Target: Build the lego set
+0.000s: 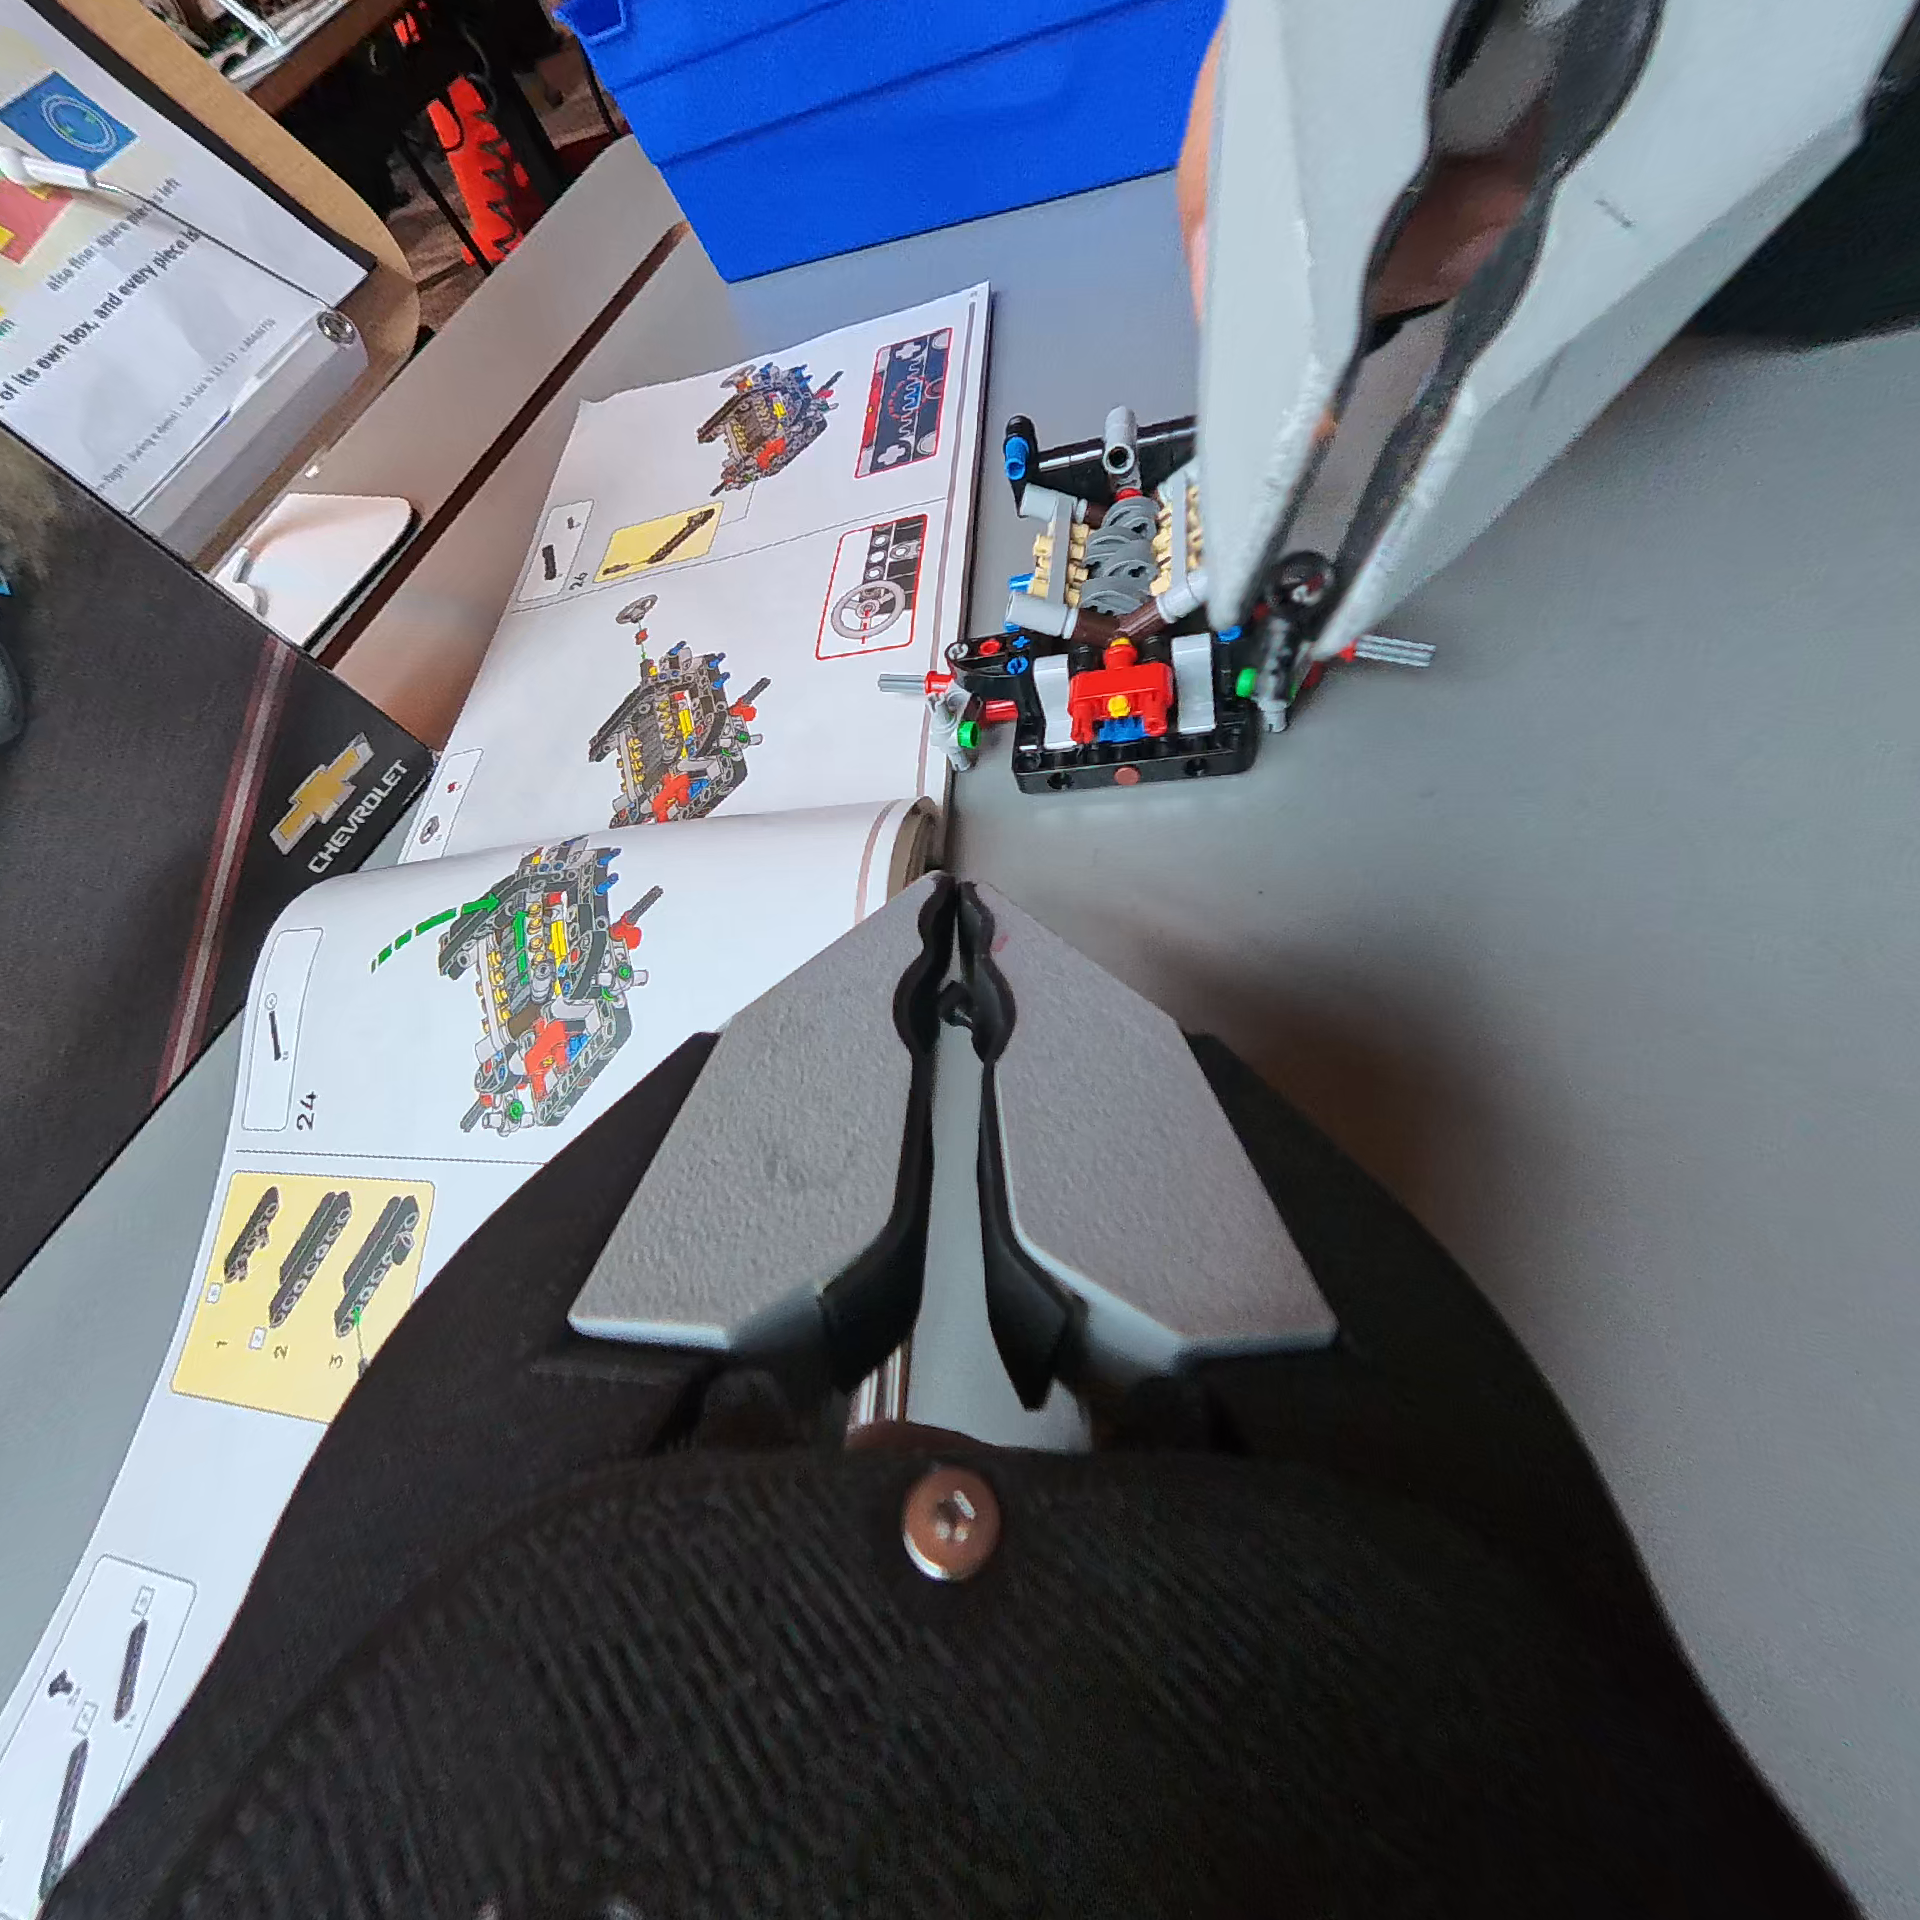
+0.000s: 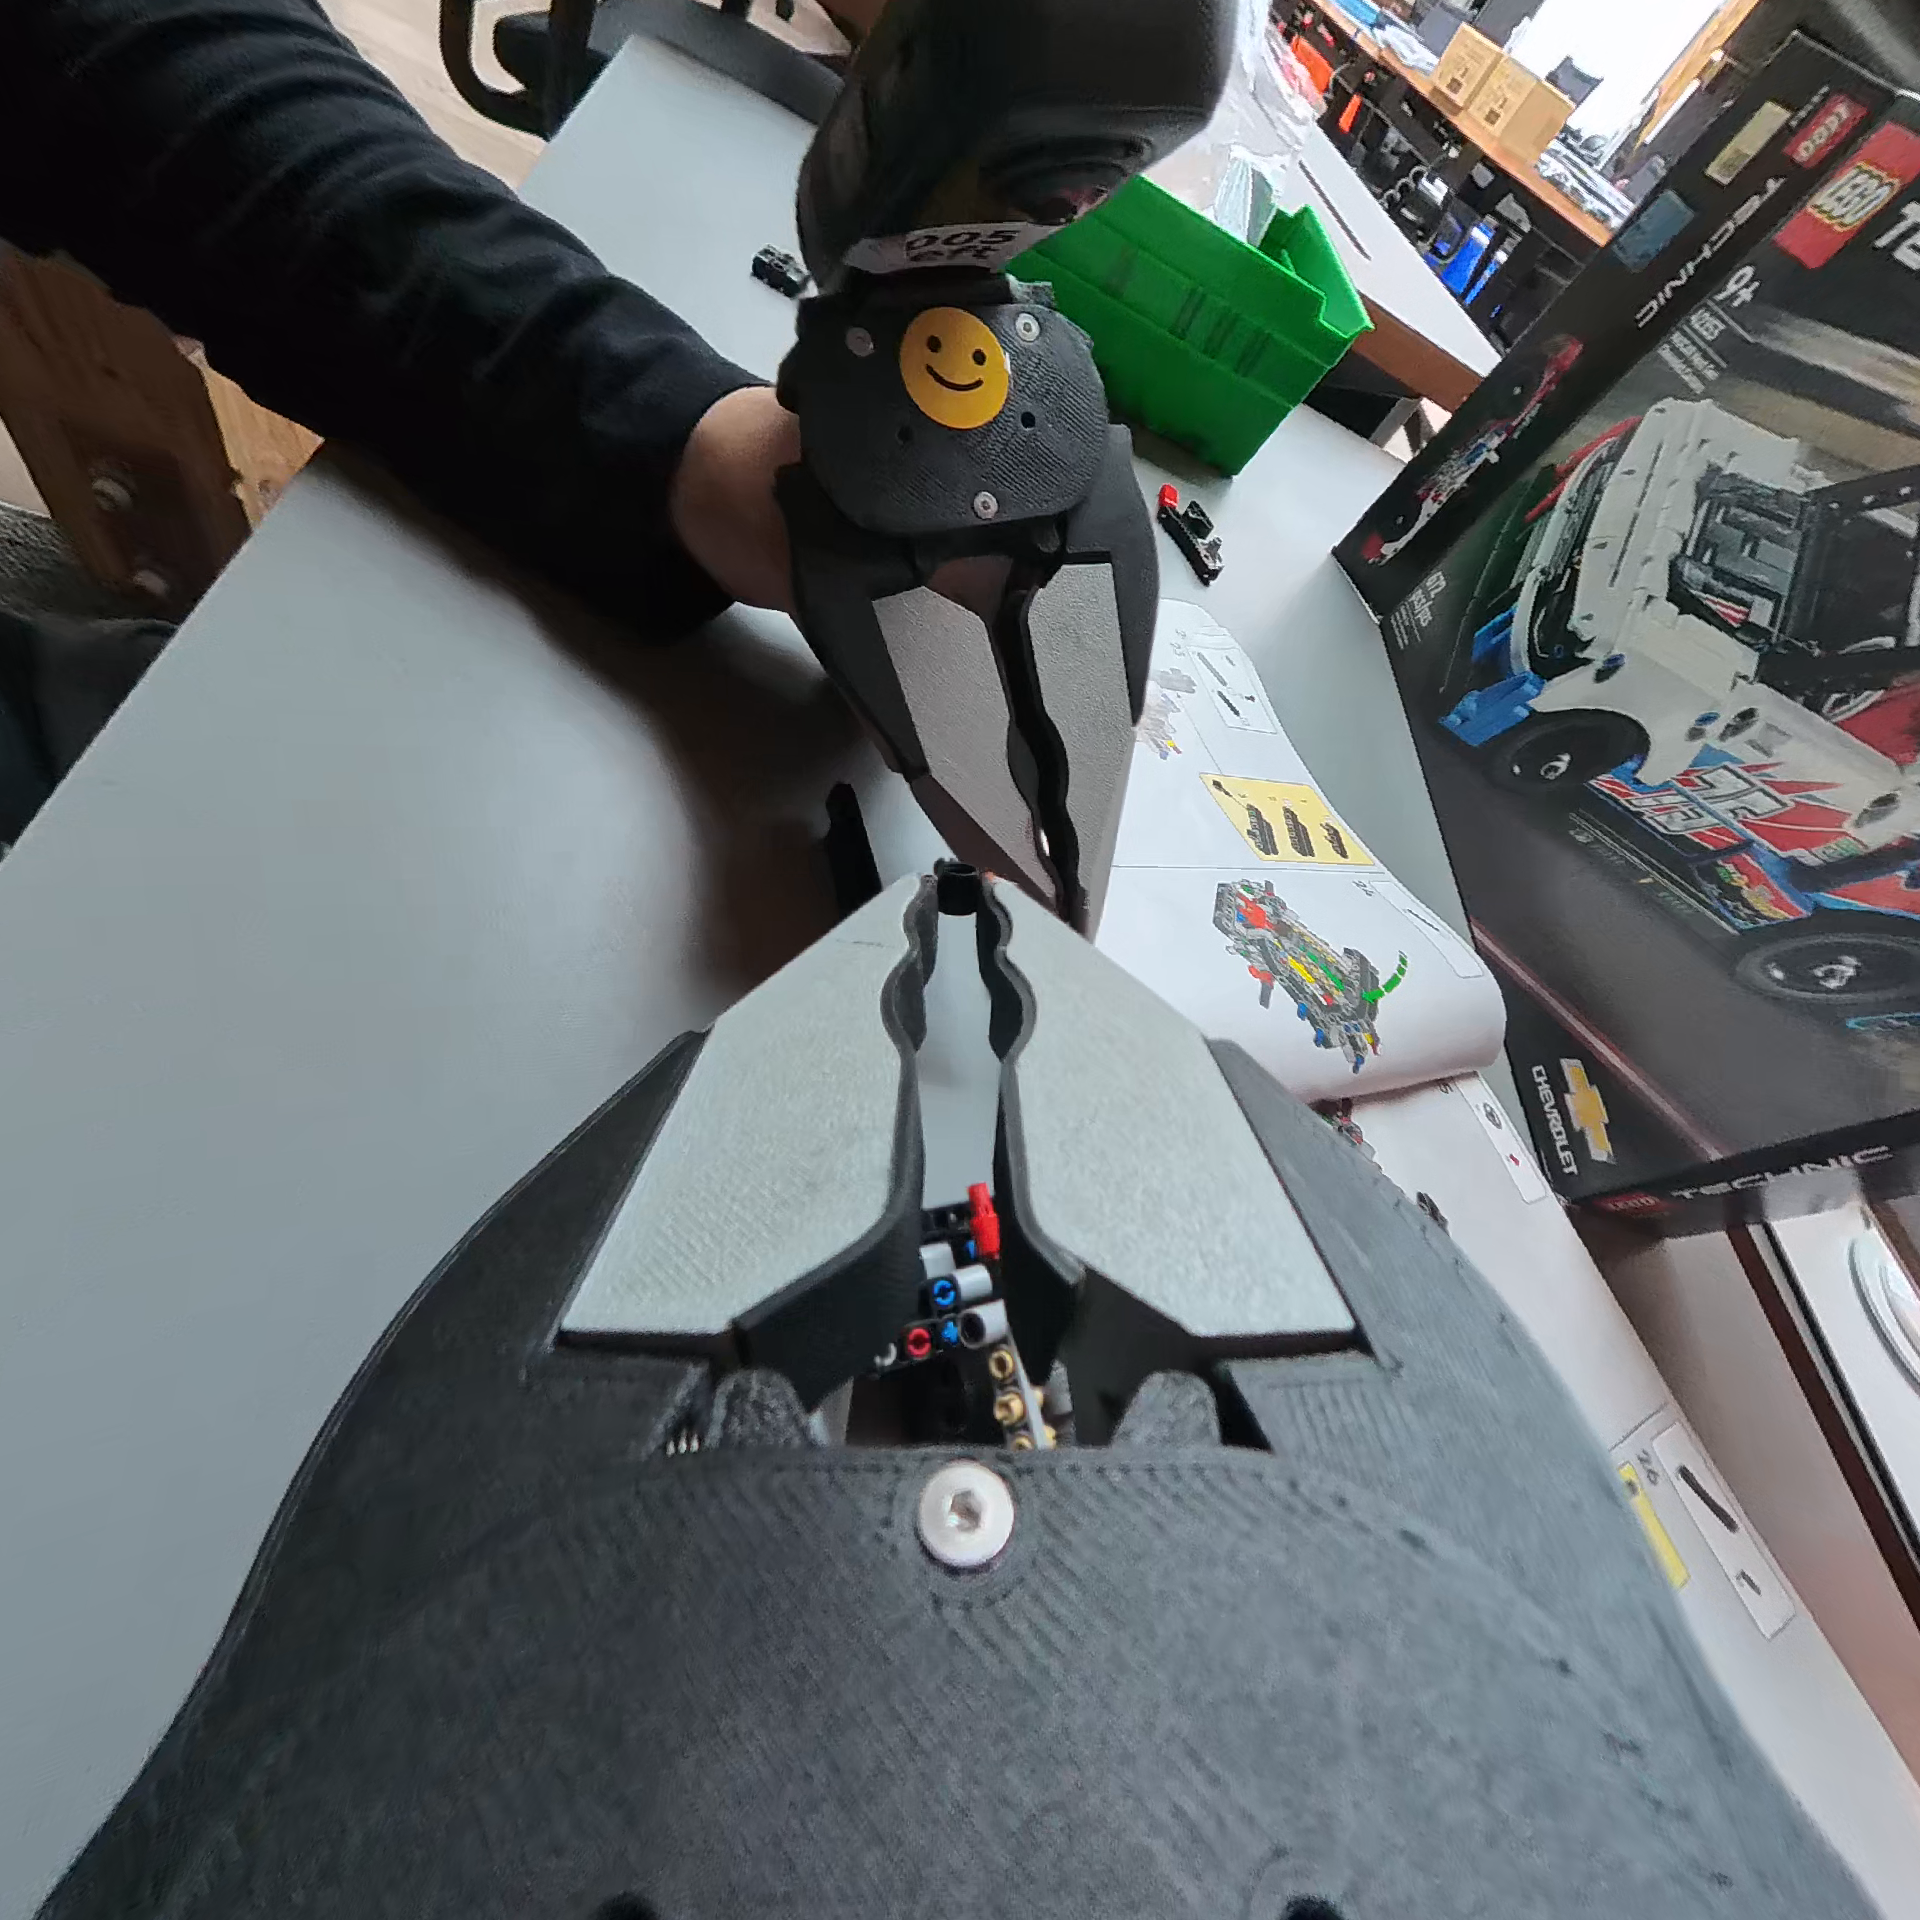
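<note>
The partly built lego model [image 1: 1122, 665], with a black frame, a red block and grey and tan engine parts, stands on the grey table [image 1: 1558, 987] beside the open instruction booklet [image 1: 727, 623]. My right gripper [image 1: 1288, 618] comes down from the upper right, with its tips at the model's right end. It is shut on a small black lego piece [image 2: 956, 878]. In the right wrist view the model [image 2: 966, 1299] shows under my right gripper [image 2: 956, 883]. My left gripper [image 1: 956, 888] is shut and hovers over the table in front of the model, by the booklet's edge. It also shows in the right wrist view [image 2: 1070, 894].
A blue bin [image 1: 883, 125] stands behind the model. The dark lego box [image 2: 1714, 623] stands beyond the booklet [image 2: 1299, 935]. A green bin [image 2: 1195, 312] and loose black pieces [image 2: 1195, 530] lie farther off. A person's black sleeve [image 2: 364, 312] rests over the table's left side. Tip to tip, the grippers are about 7 cm apart.
</note>
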The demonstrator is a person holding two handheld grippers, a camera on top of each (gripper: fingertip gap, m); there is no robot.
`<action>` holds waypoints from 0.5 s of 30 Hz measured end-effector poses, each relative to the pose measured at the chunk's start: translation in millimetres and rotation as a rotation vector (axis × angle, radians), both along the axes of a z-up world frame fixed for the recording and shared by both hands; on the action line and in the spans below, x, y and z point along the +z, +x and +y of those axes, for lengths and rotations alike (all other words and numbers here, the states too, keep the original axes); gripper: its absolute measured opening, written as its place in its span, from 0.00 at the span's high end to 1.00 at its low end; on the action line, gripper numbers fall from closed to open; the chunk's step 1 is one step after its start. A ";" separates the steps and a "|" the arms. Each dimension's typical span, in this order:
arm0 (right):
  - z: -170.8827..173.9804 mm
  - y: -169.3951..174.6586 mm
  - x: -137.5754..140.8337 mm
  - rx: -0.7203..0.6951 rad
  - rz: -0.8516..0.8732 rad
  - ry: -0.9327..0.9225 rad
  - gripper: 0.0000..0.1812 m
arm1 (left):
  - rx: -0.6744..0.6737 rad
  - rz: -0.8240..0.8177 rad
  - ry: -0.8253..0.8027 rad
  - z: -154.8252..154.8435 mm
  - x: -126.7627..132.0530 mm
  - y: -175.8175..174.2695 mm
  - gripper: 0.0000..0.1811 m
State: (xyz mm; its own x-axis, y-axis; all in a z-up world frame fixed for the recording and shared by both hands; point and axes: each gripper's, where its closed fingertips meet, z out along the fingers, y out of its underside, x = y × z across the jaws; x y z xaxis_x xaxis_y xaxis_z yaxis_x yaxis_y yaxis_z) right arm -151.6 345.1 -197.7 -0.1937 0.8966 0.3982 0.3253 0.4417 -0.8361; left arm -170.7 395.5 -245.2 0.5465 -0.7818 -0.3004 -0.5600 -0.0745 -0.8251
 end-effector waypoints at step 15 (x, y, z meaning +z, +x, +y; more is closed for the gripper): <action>-38.2 -8.6 -8.2 0.100 -0.027 0.034 0.98 | 0.026 -0.007 0.000 6.4 0.6 -5.0 1.00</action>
